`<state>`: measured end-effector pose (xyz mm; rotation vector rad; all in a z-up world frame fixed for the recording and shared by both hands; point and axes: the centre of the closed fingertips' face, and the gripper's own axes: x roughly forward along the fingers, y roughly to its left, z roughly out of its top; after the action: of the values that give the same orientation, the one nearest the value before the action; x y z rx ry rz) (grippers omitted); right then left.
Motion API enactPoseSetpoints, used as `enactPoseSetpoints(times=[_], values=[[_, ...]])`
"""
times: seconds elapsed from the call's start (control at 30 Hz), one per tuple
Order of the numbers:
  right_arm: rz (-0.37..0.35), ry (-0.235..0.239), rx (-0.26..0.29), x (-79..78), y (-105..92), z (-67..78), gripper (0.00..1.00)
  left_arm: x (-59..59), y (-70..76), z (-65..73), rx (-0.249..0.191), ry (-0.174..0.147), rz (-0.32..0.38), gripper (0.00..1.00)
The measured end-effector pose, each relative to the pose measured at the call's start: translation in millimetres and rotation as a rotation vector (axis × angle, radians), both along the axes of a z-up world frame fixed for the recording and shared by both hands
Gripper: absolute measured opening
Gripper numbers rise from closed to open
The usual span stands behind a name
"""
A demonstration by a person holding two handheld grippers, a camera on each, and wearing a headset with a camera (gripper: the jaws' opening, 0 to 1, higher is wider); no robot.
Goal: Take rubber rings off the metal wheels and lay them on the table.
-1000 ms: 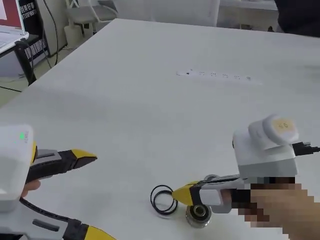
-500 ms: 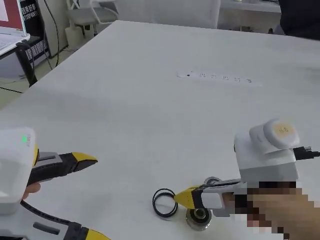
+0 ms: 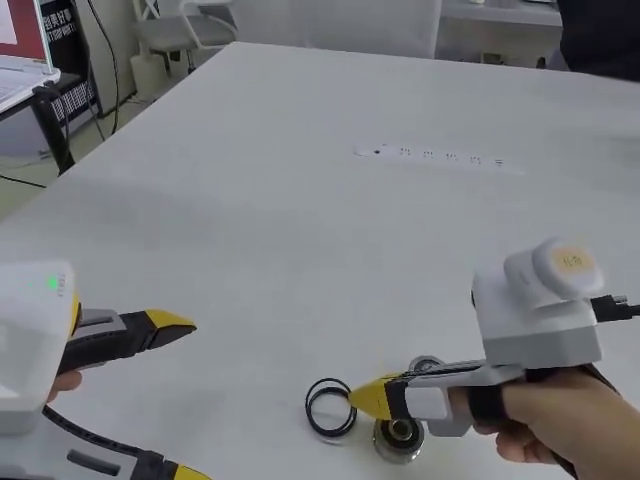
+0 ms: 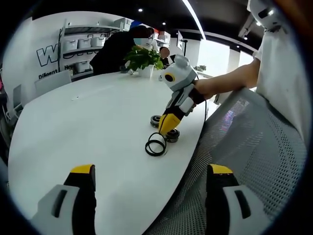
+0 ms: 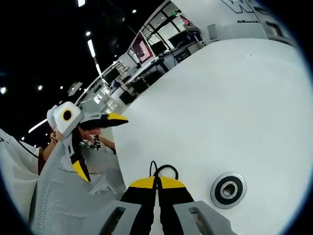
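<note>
Two thin black rubber rings (image 3: 329,408) lie overlapping on the white table (image 3: 300,220) near its front edge. My right gripper (image 3: 354,397) is shut, and its yellow tips pinch the edge of a rubber ring (image 5: 165,170). One metal wheel (image 3: 400,437) lies flat just right of the rings, under the gripper, and shows bare metal (image 5: 228,189). A second wheel (image 3: 425,363) peeks out behind the gripper. My left gripper (image 3: 177,396) hangs open at the table's left front, well apart from the rings (image 4: 155,146) and both wheels (image 4: 171,135).
A flush socket strip (image 3: 435,154) sits in the tabletop farther back. Chairs (image 3: 180,30) and a desk stand beyond the far left corner. A mesh chair back (image 4: 244,147) is close to the table's front edge. A potted plant (image 4: 143,58) stands at the far end.
Nothing has clearly moved; the right gripper stays shut at the rings, and the head view has shifted slightly.
</note>
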<state>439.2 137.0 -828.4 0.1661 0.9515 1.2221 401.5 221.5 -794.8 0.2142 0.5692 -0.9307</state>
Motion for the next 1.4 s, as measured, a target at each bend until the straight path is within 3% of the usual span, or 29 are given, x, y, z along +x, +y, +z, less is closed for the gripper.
enactPoseSetpoints(times=[0.47, 0.93, 1.17, 1.4], values=[[-0.009, 0.005, -0.016, 2.1, -3.6, -5.3, 0.00, 0.7, -0.1, -0.3, -0.001, 0.002, 0.003, 0.93], [-0.005, -0.039, -0.049, 6.0, -4.0, -9.0, 0.00, 1.3, 0.5, -0.5, -0.007, 0.006, 0.007, 0.93], [-0.016, -0.026, -0.008, 6.7, -0.3, 0.8, 0.00, 1.7, 1.0, -1.2, -0.005, 0.006, 0.010, 0.93], [0.001, -0.020, -0.016, 2.9, 0.2, -1.6, 0.00, 1.8, 1.1, -0.8, -0.005, 0.005, 0.012, 0.93]])
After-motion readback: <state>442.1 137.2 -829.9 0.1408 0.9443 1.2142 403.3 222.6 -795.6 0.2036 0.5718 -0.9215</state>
